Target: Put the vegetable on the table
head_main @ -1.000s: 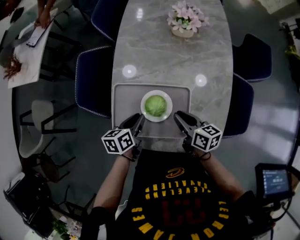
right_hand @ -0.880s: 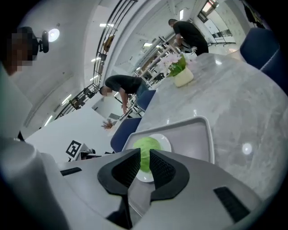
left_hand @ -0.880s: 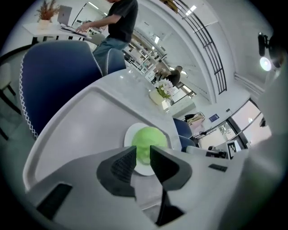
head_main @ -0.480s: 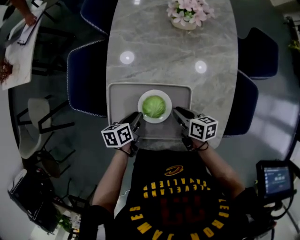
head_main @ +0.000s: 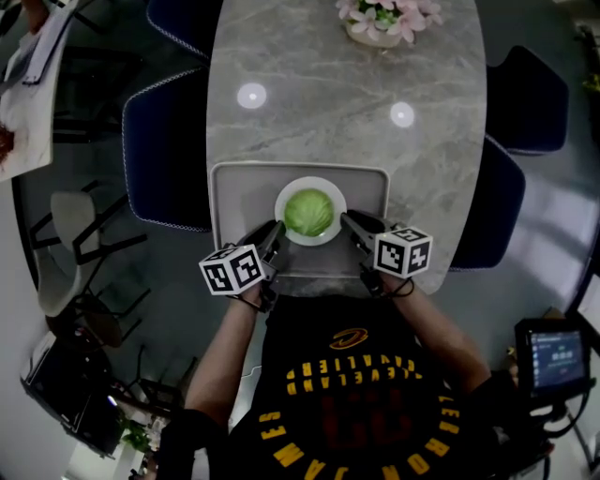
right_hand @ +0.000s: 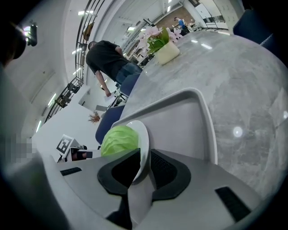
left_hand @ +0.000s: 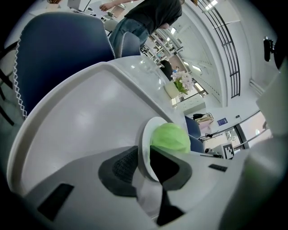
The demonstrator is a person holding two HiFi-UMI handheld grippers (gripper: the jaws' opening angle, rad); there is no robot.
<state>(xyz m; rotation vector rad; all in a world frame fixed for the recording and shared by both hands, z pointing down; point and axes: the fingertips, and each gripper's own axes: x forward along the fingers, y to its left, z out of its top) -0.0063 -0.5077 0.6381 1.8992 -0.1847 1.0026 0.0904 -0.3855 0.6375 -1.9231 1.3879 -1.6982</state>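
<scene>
We take the grey tray (head_main: 244, 192) as our landmark; it lies at the near end of the marble table (head_main: 347, 84), its long side running along the table's near edge. At the middle of the tray is a white plate (head_main: 309, 182), and on the plate lies the vegetable (head_main: 310, 212), a round pale green head that fills most of the dish.

Our left tool (head_main: 275, 232) reaches in over the tray's near left part and is clenched on the plate's left rim. Its own view shows the thin white edge running between the two dark ribbed pads, one pad under the rim and the other over it, with the vegetable just beyond. Our right tool (head_main: 349, 221) comes in over the tray's near right part and pinches the plate's right rim in the same way, the edge caught between its pads. We cannot tell whether the plate rests on the tray or hangs just clear of it.

Beyond the tray, at the far end of the table, stands a pot of pink flowers (head_main: 380, 19). A dark blue chair (head_main: 164, 150) stands left of the tray, and another (head_main: 511, 202) stands to its right.
</scene>
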